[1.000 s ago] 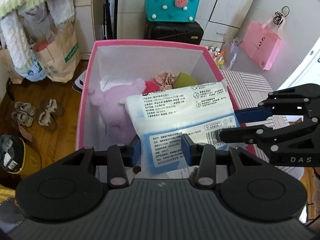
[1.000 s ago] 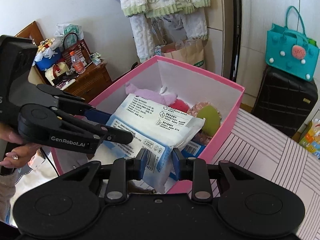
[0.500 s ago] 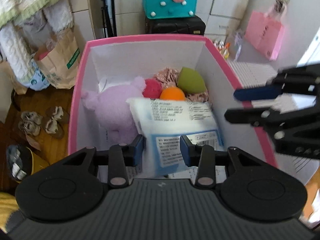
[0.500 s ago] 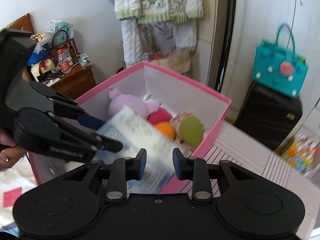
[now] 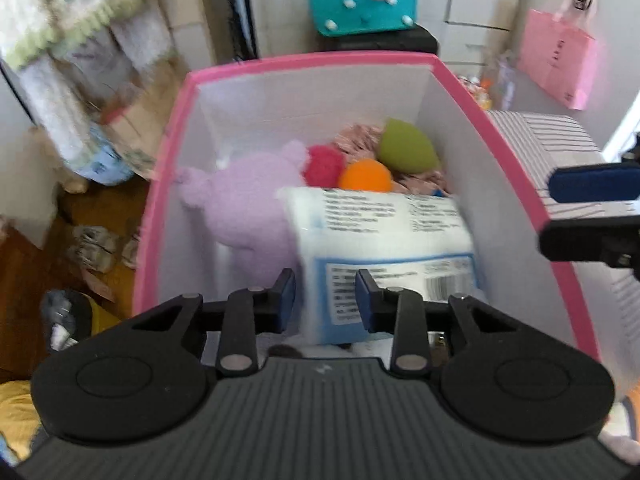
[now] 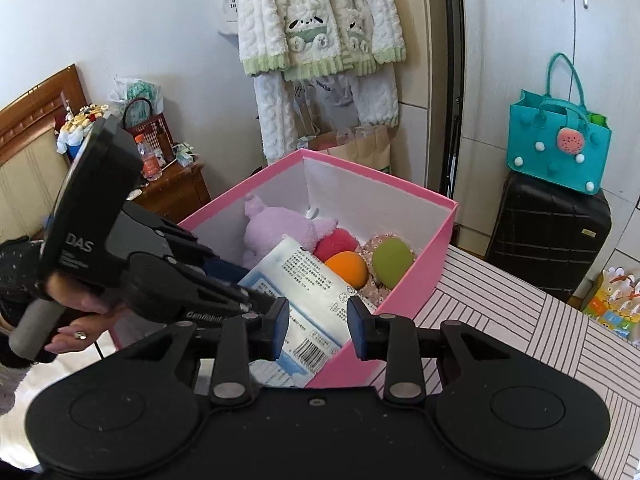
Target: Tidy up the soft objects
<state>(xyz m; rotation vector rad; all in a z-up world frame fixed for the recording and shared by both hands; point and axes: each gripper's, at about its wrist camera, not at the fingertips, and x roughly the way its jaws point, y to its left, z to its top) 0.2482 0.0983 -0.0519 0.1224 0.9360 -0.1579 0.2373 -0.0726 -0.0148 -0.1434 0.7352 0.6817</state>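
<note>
A white and blue tissue pack (image 5: 380,232) (image 6: 308,276) leans into the pink box (image 5: 320,60) (image 6: 400,180). Its near end is between the pads of my left gripper (image 5: 325,300), which is shut on it. A person's hand (image 6: 80,312) holds that gripper (image 6: 160,272) at the box's left side. Under the pack lie a purple plush (image 5: 248,208), a red ball (image 5: 324,164), an orange ball (image 5: 366,176) and a green sponge (image 5: 408,152). My right gripper (image 6: 318,320) (image 5: 588,212) hangs outside the box's near corner, its jaws opening slightly, with nothing between them.
The box stands on a striped table (image 6: 520,320). Behind it are a black suitcase (image 6: 548,224) with a teal bag (image 6: 560,148), a pink bag (image 5: 560,60), hanging fleece clothes (image 6: 320,32) and a wooden cabinet (image 6: 176,192). Shoes lie on the floor at the left.
My right gripper let go of the tissue pack and drew back from the box. The left gripper tipped the pack deeper into the box, uncovering the orange ball and green sponge.
</note>
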